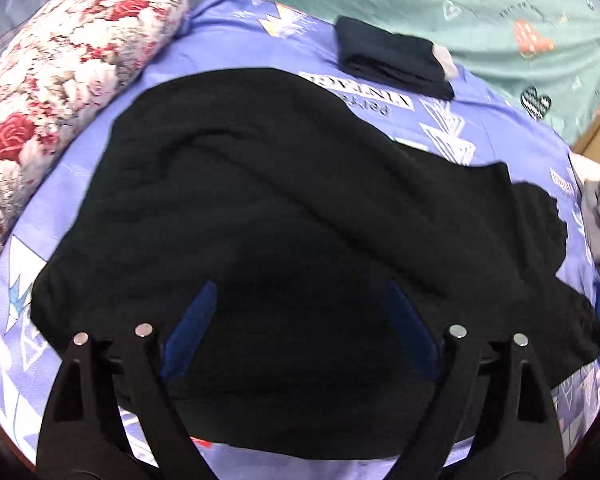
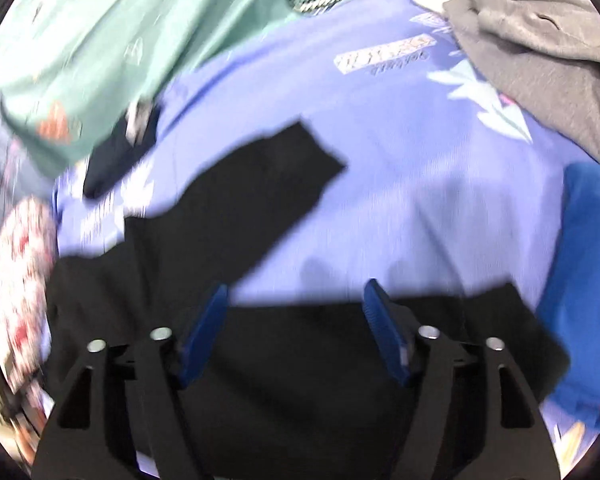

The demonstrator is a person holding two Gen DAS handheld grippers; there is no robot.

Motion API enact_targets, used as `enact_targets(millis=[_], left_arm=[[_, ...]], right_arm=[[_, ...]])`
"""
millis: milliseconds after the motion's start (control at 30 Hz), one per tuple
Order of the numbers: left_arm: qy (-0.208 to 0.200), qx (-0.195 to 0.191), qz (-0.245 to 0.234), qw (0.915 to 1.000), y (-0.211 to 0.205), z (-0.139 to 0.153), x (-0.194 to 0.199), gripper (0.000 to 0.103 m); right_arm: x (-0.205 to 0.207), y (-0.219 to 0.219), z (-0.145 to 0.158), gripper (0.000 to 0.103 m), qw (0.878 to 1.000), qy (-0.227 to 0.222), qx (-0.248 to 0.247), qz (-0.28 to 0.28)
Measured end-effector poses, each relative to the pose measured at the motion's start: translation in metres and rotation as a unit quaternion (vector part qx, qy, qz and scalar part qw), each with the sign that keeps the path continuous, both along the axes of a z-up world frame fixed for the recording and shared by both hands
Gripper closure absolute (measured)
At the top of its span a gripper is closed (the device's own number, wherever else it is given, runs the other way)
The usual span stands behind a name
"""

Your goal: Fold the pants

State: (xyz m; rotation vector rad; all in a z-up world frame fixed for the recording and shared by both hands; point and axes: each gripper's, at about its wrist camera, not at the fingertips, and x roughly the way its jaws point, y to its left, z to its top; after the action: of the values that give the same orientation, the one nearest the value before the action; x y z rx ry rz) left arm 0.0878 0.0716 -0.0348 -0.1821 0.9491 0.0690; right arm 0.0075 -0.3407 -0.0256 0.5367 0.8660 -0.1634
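a: left hand-held gripper [image 1: 300, 344] spread wide, blue pads [image 1: 192, 332] apart, nothing pinched. hanging right over the black soft-fabric pants [image 1: 284, 216].

b: pants lying on the lilac printed bedsheet [image 1: 236, 28], bunched and creased, filling most of the left wrist view. floral red-and-white pillow [image 1: 56, 76] just beside them at the upper left.

a: further back, a small folded dark garment [image 1: 392, 56] on the same sheet, well apart from the pants, close to the mint-green printed cover [image 1: 480, 4].

b: over to the right wrist view now. right hand-held gripper [image 2: 296, 332] released too, blue pads [image 2: 204, 332] standing apart, no cloth between them.

a: black pants [image 2: 292, 380] under that gripper along the near edge, one leg [image 2: 260, 188] stretching away up and to the left across the lilac bedsheet [image 2: 400, 184].

b: picture smeared, edges soft. cannot tell whether the fingertips touch the fabric.

a: grey crumpled garment [image 2: 540, 60] heaped at the upper right of the bed, bright blue cloth [image 2: 588, 280] at the right edge, both clear of the pants.

b: mint-green cover [image 2: 100, 40] upper left, folded dark garment [image 2: 120, 160] at its rim, floral pillow [image 2: 28, 280] far left.
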Motion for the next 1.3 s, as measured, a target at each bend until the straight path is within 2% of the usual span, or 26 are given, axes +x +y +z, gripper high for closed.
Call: enact_targets(millis=[133,233,333,400,467,500,533,600,700,767,833,900,1000,1067,1100,1133,1200,1300], left_arm=[[0.027,-0.005,0.005,0.9996,-0.001,-0.014,0.002,0.015],[0.047,-0.011,0.015,0.9988,0.004,-0.025,0.004,0.015],[0.070,-0.030,0.022,0.9969,0.011,-0.035,0.008,0.015],[0.075,-0.030,0.020,0.9965,0.011,-0.036,0.009,0.015],[0.075,-0.025,0.016,0.9967,0.008,-0.036,0.011,0.015],[0.075,-0.025,0.015,0.9968,0.006,-0.037,0.011,0.015],[0.075,-0.027,0.012,0.9968,0.004,-0.037,0.012,0.015],[0.073,-0.025,0.005,0.9970,-0.004,-0.038,0.012,0.015],[0.069,-0.013,-0.007,0.9975,-0.016,-0.040,0.012,0.015],[0.068,-0.002,-0.014,0.9976,-0.022,-0.042,0.012,0.015],[0.071,0.003,-0.012,0.9974,-0.026,-0.044,0.011,0.015],[0.072,-0.001,-0.008,0.9973,-0.027,-0.046,0.011,0.015],[0.072,0.005,-0.004,0.9974,-0.028,-0.046,0.010,0.015],[0.070,0.012,0.000,0.9975,-0.027,-0.046,0.008,0.015],[0.069,0.020,0.003,0.9974,-0.027,-0.045,0.008,0.015],[0.068,0.027,0.005,0.9973,-0.026,-0.044,0.008,0.015],[0.058,0.044,0.006,0.9973,-0.018,-0.036,0.007,0.015],[0.036,0.072,-0.001,0.9967,-0.002,-0.019,0.012,0.014]], right_arm=[[0.073,-0.013,-0.006,0.023,0.999,0.024,-0.041,0.004],[0.118,-0.014,-0.015,0.023,0.996,0.040,-0.077,0.029],[0.144,-0.017,-0.029,0.023,0.994,0.058,-0.092,0.025],[0.156,-0.020,-0.038,0.022,0.995,0.061,-0.066,0.040],[0.161,-0.007,-0.039,0.023,0.992,0.059,-0.090,0.068],[0.163,0.000,-0.038,0.036,0.988,0.064,-0.113,0.081],[0.163,0.009,-0.037,0.065,0.983,0.065,-0.147,0.092],[0.161,0.015,-0.032,0.086,0.982,0.053,-0.131,0.123],[0.153,0.019,-0.012,0.089,0.979,0.026,-0.153,0.132],[0.149,0.003,0.014,0.089,0.982,-0.005,-0.156,0.102],[0.147,-0.016,0.033,0.089,0.981,-0.023,-0.186,0.052],[0.153,-0.034,0.036,0.089,0.980,-0.020,-0.195,0.021],[0.165,-0.053,0.020,0.086,0.974,-0.007,-0.226,-0.005],[0.183,-0.057,-0.009,0.067,0.966,0.030,-0.255,-0.001],[0.192,-0.059,-0.021,0.044,0.963,0.058,-0.264,-0.006],[0.197,-0.061,-0.036,0.039,0.957,0.095,-0.274,-0.011],[0.189,-0.062,-0.029,0.038,0.959,0.063,-0.276,-0.026],[0.168,-0.064,-0.015,0.036,0.966,0.050,-0.245,-0.068]])
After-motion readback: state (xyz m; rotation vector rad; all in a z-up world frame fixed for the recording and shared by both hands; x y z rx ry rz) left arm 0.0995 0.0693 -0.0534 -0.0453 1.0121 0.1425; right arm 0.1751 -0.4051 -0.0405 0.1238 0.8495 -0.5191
